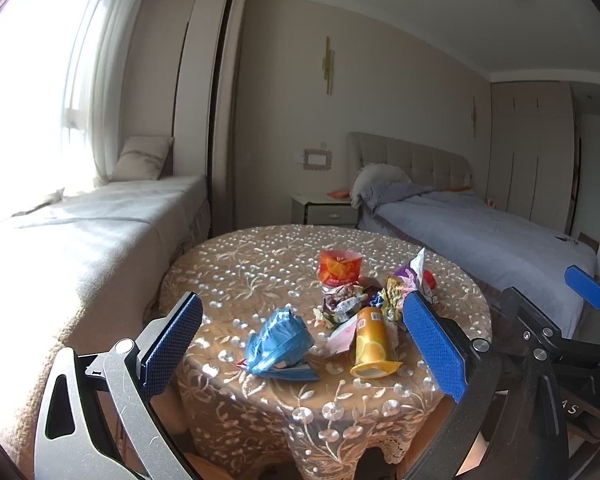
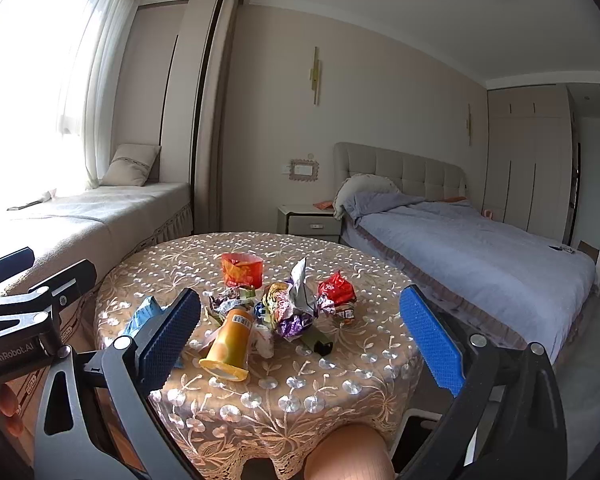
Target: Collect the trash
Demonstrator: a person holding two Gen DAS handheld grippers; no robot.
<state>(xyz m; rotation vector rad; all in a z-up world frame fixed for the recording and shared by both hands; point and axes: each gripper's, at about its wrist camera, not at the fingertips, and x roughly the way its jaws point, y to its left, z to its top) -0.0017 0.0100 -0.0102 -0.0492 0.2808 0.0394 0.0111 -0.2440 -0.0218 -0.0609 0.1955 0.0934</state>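
Observation:
A pile of trash lies on a round table [image 1: 260, 408] [image 2: 340, 392] with a lace cloth. It holds a crumpled blue plastic bag [image 1: 278, 338] [image 2: 142, 312], an orange bottle on its side [image 1: 371, 344] [image 2: 230, 346], an orange-red paper cup [image 1: 339, 266] [image 2: 242, 270], crumpled snack wrappers [image 1: 346, 300] [image 2: 288, 308], a red wrapper [image 2: 336, 290] and a dark lighter-like item [image 2: 318, 342]. My left gripper [image 1: 304, 348] is open and empty, held before the pile. My right gripper [image 2: 300, 340] is open and empty, also short of the pile.
A window seat with a cushion [image 1: 100, 232] [image 2: 100, 216] runs along the left. A bed with a blue cover [image 1: 480, 236] [image 2: 480, 248] stands to the right, a nightstand [image 1: 326, 210] [image 2: 310, 220] behind the table. A stool top [image 2: 348, 456] sits below the table's front edge.

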